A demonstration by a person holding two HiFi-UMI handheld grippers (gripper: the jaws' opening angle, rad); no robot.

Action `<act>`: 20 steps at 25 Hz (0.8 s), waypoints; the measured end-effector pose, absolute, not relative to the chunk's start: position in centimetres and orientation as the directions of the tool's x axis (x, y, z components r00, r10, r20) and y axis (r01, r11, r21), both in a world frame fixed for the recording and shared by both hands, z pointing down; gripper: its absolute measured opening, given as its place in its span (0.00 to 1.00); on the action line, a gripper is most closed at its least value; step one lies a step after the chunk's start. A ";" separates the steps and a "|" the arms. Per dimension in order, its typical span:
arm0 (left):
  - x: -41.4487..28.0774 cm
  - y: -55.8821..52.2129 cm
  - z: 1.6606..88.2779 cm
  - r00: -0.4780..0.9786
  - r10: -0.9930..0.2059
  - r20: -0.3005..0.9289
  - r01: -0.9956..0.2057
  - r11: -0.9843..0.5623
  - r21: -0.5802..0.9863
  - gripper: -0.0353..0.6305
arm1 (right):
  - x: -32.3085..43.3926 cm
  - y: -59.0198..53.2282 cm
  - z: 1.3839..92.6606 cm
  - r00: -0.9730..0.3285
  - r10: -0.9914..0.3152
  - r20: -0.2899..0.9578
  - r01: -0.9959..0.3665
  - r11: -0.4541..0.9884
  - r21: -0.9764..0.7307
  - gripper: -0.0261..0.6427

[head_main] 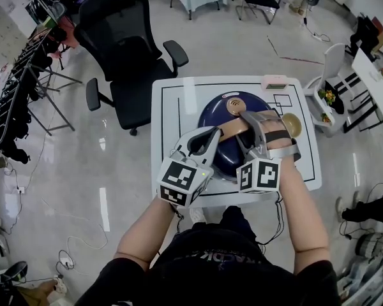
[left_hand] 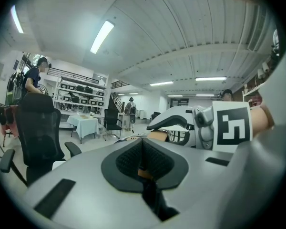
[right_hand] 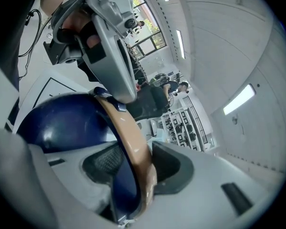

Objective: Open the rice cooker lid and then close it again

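Rice cooker (head_main: 212,112), dark blue, is seen on the small white table (head_main: 169,107). Lid is down, with a round tan vent (head_main: 233,105) on top (interior cannot be seen, so contents are not recorded). Tan carry handle (head_main: 233,127) is arched across the lid. Right gripper (right_hand: 133,163): jaws are clamped on that handle, which stands between the pads. Left gripper (left_hand: 144,159): jaws are pressed fully together, tip held just beside the handle's left end.
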State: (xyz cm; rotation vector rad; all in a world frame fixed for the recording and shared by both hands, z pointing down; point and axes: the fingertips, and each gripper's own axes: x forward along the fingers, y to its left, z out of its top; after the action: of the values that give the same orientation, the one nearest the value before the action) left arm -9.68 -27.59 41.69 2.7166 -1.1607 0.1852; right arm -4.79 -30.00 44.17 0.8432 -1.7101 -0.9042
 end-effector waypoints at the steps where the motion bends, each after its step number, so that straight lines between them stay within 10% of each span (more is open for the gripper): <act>1: -9.7 -27.6 41.7 0.687 -0.703 0.184 -0.725 -0.678 0.118 0.06 | -4.8 -30.0 44.1 -0.272 -0.859 0.433 -0.130 0.479 0.868 0.31; 20: -9.5 -27.8 41.9 0.691 -0.690 0.215 -0.718 -0.690 0.095 0.06 | -4.7 -30.4 44.3 -0.288 -0.864 0.412 -0.231 0.480 0.846 0.31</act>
State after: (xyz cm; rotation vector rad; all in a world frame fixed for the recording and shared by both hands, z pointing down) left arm -9.50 -27.82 41.88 2.7286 -1.1454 0.2418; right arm -4.66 -30.35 44.27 0.9279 -1.7847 -0.8426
